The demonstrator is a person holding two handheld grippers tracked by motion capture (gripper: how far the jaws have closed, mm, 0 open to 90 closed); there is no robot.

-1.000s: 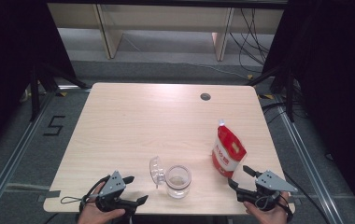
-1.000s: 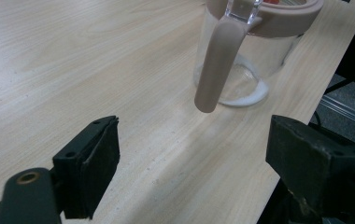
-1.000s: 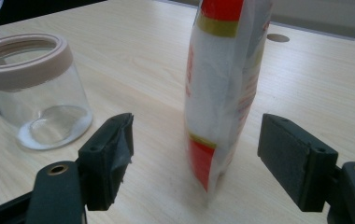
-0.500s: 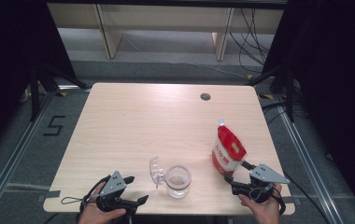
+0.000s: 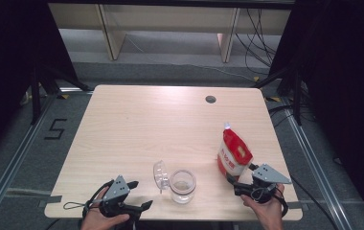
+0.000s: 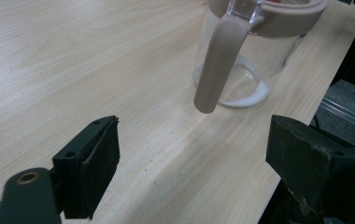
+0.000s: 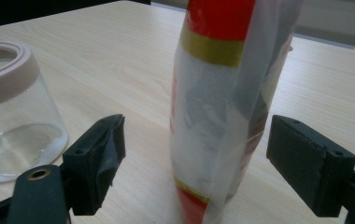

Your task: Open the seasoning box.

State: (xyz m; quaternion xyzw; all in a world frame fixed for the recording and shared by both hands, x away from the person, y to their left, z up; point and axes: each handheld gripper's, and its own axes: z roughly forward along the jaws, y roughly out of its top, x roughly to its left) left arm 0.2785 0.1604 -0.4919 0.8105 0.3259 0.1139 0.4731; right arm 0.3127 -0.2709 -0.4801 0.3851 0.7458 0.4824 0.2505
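Note:
A red and white bag (image 5: 233,154) stands upright near the table's right front. Left of it sits a clear glass jar (image 5: 182,185) with a pinkish rim, its hinged lid (image 5: 160,173) flipped open to the left. My right gripper (image 5: 241,179) points at the bag from the right. Its jaws have just been opening, and in the right gripper view the bag (image 7: 227,93) stands between the pads (image 7: 301,158) without touching them. My left gripper (image 5: 141,195) rests open at the front edge, aimed at the jar (image 6: 259,51), whose lid strap (image 6: 220,65) hangs in front.
A dark round grommet hole (image 5: 210,99) sits near the table's far edge. The wooden table (image 5: 137,124) stretches bare behind the jar and bag. Its front edge lies right under both hands, and shelving legs stand beyond the far side.
My right gripper has slid left toward the bag, which now sits between its jaws. The left gripper, jar and bag have kept still.

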